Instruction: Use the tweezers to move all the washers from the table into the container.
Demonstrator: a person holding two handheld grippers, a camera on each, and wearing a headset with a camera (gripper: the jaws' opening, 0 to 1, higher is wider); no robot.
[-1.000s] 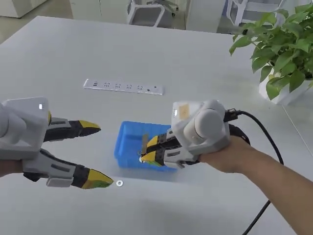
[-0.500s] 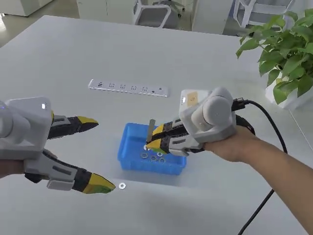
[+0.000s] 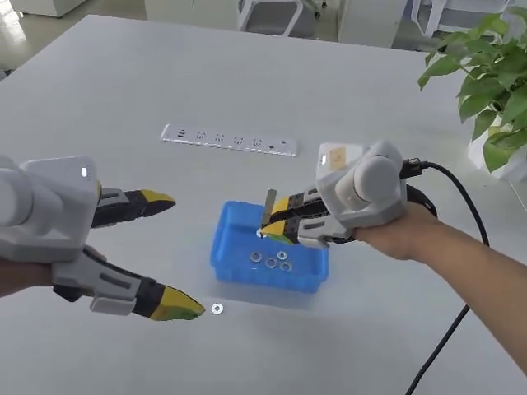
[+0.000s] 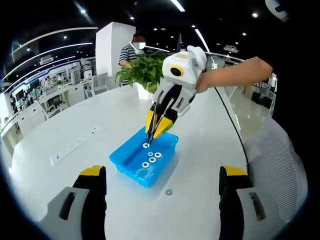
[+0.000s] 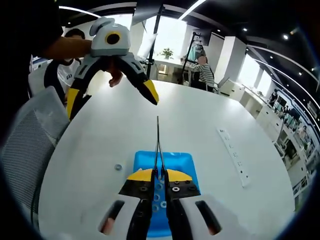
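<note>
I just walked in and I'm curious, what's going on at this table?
A person holds a claw in each hand. The right claw is shut on tweezers, their tips pointing into the blue container, where several washers lie. One washer lies on the table just outside the container, near the open left claw.

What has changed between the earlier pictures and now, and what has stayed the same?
The right gripper, shut on the thin metal tweezers, has risen from inside the blue plastic container to above it, uncovering small metal washers inside. Unchanged: the left gripper stays open beside one loose washer on the white table.
</note>
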